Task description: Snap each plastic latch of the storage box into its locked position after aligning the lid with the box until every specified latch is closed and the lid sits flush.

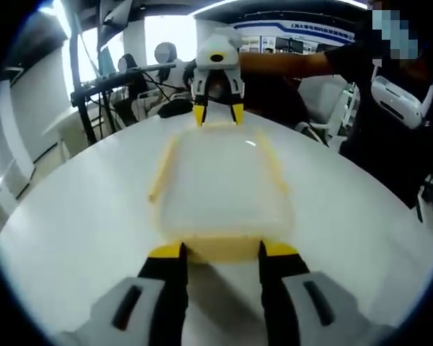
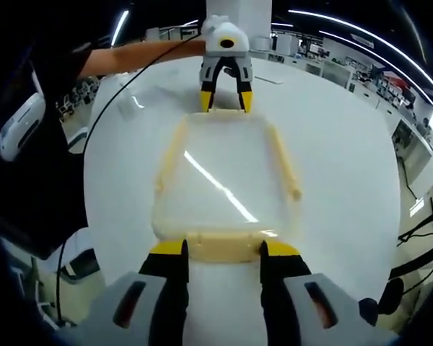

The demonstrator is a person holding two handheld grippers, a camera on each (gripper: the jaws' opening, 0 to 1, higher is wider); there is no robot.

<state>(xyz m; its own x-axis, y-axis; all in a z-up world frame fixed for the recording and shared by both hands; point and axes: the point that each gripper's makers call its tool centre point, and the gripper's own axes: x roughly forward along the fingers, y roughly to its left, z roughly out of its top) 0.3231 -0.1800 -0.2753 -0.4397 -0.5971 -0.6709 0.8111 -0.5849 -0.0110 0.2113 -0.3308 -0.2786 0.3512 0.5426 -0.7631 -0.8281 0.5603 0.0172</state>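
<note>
While one storage box (image 1: 224, 189) sits lidded, two grippers (left (image 1: 221, 254), right (image 2: 222, 251)) straddle end latches, jaws spread.

views face each other, box (image 1: 220, 184) between, close

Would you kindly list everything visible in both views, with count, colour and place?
Storage box: one, translucent with lid on, middle of the table, between the two tools.
Latches: four, pale yellow, one on each side of the lid.
Table: one, white, round, under the box.
Cable: one, black, lying across the table.
Left tool: one, grey with yellow tips, open around the near latch.
Right tool: one, same colours, open around the opposite latch.
Person: one, dark top, beside the table.
</note>
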